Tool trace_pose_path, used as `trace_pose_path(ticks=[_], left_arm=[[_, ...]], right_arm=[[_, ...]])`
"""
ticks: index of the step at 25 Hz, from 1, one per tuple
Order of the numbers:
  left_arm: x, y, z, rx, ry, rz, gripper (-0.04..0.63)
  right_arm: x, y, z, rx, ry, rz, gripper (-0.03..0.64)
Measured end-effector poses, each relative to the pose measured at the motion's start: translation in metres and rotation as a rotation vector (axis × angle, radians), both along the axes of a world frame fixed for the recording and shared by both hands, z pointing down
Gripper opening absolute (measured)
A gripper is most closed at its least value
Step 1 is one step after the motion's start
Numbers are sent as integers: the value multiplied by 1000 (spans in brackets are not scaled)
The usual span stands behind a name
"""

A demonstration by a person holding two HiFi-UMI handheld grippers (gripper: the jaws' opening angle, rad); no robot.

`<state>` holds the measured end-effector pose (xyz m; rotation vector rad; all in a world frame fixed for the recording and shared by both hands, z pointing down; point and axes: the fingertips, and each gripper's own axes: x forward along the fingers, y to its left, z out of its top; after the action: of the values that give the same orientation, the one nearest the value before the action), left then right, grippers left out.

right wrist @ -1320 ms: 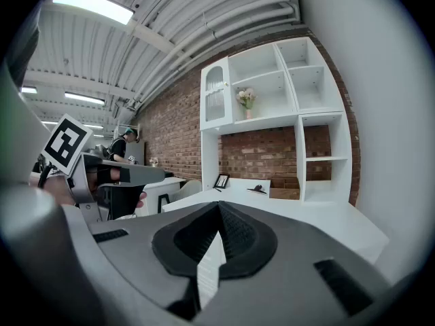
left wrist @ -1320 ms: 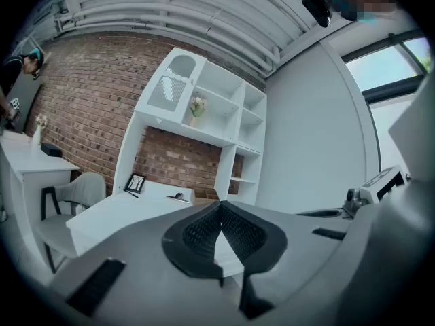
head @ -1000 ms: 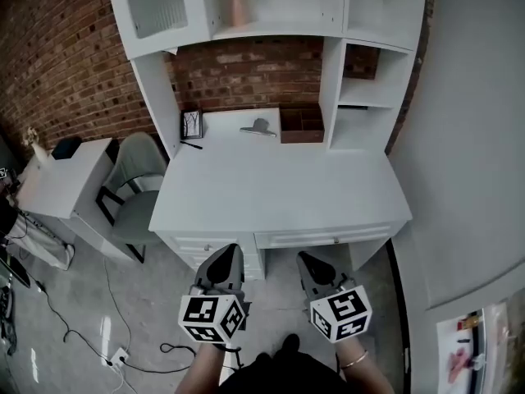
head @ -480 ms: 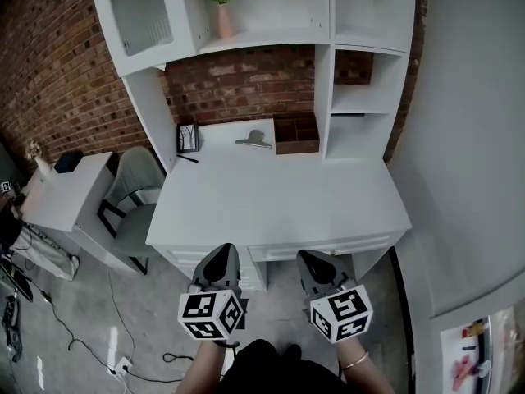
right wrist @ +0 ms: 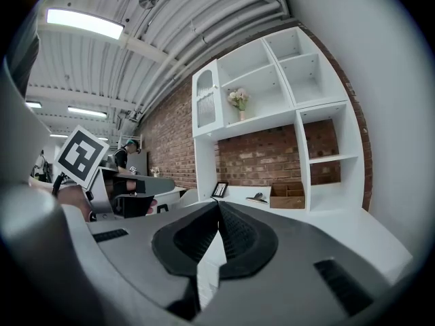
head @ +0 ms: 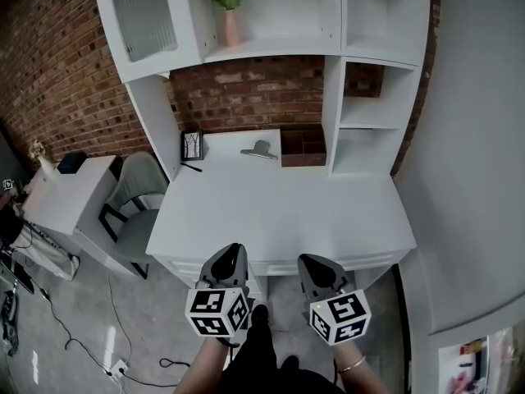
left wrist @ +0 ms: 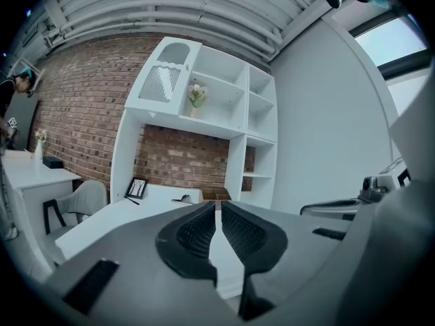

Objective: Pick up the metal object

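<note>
The left tool (left wrist: 218, 206) has its jaws brought together, the ribbed pads meeting at the tips with only a thin slit behind them, and nothing sits between them. The right tool (right wrist: 218, 206) is the same: jaws closed tip to tip, holding nothing. In the head view both tools hang side by side over the floor, just short of the front edge of the white counter (head: 279, 208), pointing toward it and touching nothing. Each is gripped in one of the person's hands.

The metal object (head: 259, 149) lies at the back of the counter, close to the brick wall (head: 246, 93) and well apart from both tools. A brown open box (head: 302, 144) stands just beside it on the right. To its left, a small picture frame (head: 192, 144) stands upright, with a dark pen (head: 191, 167) lying in front of it. On the shelf (head: 271, 49) above, a pink vase (head: 229, 25) holds flowers. A grey chair (head: 135, 191) stands at the counter's left end.
</note>
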<state>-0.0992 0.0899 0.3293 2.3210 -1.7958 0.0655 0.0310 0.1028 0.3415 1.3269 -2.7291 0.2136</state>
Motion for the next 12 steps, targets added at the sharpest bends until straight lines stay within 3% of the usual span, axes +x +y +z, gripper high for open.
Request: trace_pose_path(ticks=[12], left_arm=[[-36, -131, 22, -50, 4, 60, 80]], right_arm=[[-37, -113, 19, -38, 27, 39, 5]])
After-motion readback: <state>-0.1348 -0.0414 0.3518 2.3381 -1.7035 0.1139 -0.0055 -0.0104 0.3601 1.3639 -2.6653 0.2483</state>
